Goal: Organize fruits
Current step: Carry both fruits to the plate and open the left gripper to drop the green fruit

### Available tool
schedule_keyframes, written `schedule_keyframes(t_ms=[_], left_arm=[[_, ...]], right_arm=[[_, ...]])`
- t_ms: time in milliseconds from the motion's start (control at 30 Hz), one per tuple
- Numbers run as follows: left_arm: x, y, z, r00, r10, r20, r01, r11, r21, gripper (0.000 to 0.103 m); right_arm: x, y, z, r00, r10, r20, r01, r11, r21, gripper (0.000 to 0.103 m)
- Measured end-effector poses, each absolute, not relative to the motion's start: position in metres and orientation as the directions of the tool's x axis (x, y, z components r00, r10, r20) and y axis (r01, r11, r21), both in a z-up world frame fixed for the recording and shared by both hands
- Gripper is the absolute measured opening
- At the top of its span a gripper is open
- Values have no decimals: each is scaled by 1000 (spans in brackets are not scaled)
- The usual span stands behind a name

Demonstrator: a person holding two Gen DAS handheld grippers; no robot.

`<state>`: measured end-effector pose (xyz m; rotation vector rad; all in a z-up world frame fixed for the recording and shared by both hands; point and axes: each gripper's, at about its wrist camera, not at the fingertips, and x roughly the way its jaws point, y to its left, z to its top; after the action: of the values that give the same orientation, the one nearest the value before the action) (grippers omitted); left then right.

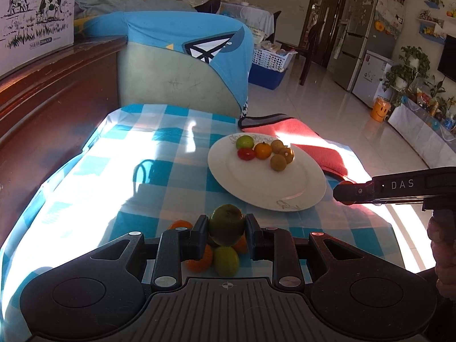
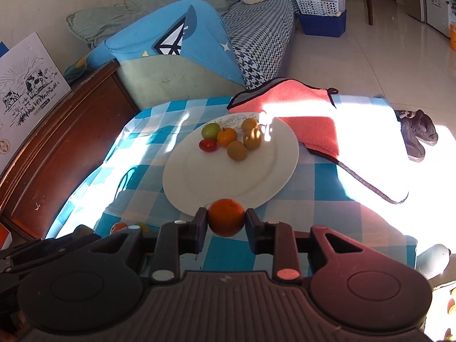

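The left gripper (image 1: 226,229) pinched a green fruit (image 1: 226,225) between its pads, above a few loose fruits (image 1: 216,256) on the checked cloth (image 1: 159,148). The right gripper (image 2: 226,222) clamped an orange (image 2: 226,217) just short of the plate (image 2: 216,179). Both looked mid-carry; next, each load seemingly needed bringing over bare plate and releasing low, so nothing rolled. The plate held six fruits, bunched at its far side: a lime (image 2: 210,130), a tomato (image 2: 208,144), an orange one and three brownish ones.
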<state>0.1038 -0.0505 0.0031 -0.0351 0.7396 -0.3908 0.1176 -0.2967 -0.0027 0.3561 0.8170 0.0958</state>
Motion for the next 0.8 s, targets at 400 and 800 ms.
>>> schedule_keyframes(t_ms=[400, 800], left_arm=[[142, -79, -2, 610, -418, -674, 420, 891, -173, 24], [180, -99, -16, 579, -427, -695, 432, 883, -183, 24]], right_arm=[[143, -300, -12, 656, 236, -717, 83, 921, 379, 29], [162, -306, -27, 618, 231, -752, 166, 896, 411, 29]])
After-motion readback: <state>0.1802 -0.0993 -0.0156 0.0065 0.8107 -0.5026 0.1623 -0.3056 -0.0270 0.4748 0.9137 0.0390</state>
